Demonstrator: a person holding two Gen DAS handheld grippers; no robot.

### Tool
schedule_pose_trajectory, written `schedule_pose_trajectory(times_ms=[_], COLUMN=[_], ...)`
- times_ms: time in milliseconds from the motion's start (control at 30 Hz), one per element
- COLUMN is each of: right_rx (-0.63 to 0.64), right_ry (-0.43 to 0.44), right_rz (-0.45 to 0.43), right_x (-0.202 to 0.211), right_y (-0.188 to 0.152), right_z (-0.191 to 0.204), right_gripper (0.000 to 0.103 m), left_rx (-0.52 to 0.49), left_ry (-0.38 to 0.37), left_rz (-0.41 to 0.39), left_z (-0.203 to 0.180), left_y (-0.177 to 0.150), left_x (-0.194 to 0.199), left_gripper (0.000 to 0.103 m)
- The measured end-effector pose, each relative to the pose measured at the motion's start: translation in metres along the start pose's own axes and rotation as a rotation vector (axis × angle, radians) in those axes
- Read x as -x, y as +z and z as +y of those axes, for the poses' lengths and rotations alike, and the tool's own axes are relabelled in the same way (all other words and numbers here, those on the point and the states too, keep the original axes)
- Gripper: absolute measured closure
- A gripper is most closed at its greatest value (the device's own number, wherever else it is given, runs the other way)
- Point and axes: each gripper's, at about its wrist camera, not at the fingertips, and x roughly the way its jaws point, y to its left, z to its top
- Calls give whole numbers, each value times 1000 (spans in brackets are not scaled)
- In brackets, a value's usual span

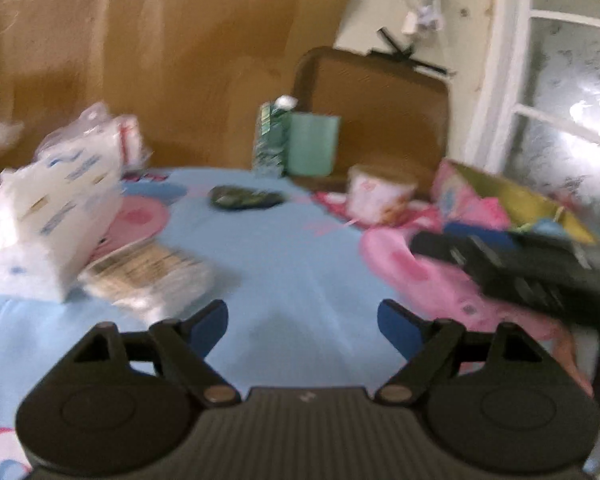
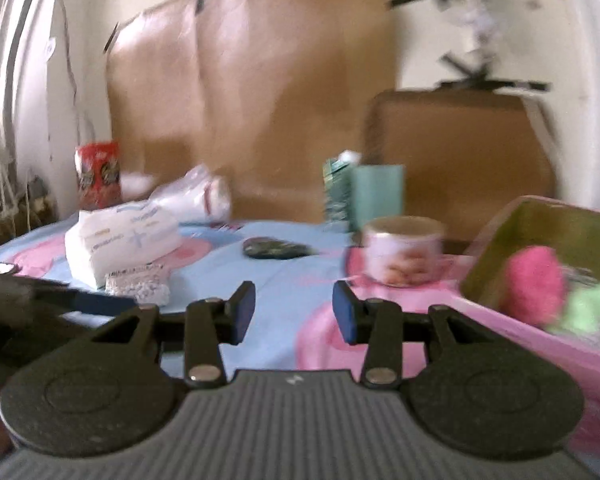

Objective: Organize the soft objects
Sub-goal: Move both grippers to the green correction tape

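Note:
Both views are blurred. My left gripper (image 1: 302, 326) is open and empty above the blue cloth. My right gripper (image 2: 294, 312) is open and empty; it also shows in the left wrist view (image 1: 500, 264) at the right. A white tissue pack (image 1: 48, 224) lies at the left on a clear packet of cotton pads (image 1: 148, 276); both show in the right wrist view, pack (image 2: 120, 240) and packet (image 2: 138, 286). An open yellow-green box (image 2: 540, 236) at the right holds a pink pom-pom (image 2: 534, 284) and a green soft thing (image 2: 592, 308).
A pink-and-white cup (image 2: 402, 254) stands mid-right. A dark flat object (image 2: 276, 249) lies at the centre. A green carton (image 2: 338, 192) and a teal box (image 2: 378, 196) stand at the back. A red packet (image 2: 98, 178) stands at the back left. Brown board covers the wall.

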Motion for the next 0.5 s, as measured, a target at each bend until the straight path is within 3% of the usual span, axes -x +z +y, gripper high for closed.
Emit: schedule_pose_trajectory(times_ms=[100,267,333,433,500], right_rx=[15,81,99,133,123], right_ry=[2,50,63,32,56], right_rz=[50,169,212,269,347], right_x=[-56,-150,-180,-211,-229], right_y=[20,55,60,63,58], right_z=[3,8,10,14,13], right_gripper=[52,18,11,11,15], left_rx=[139,220,216,222,234], left_ry=[-51,-74,-70,-79,-90], left_rz=[39,13,12,10,8], left_z=[25,40,39,39,42], left_y=[0,-2,-3,-4,-4], left_x=[-4,-3,-3,-1,-3], left_gripper=[20,20,19,18,17])
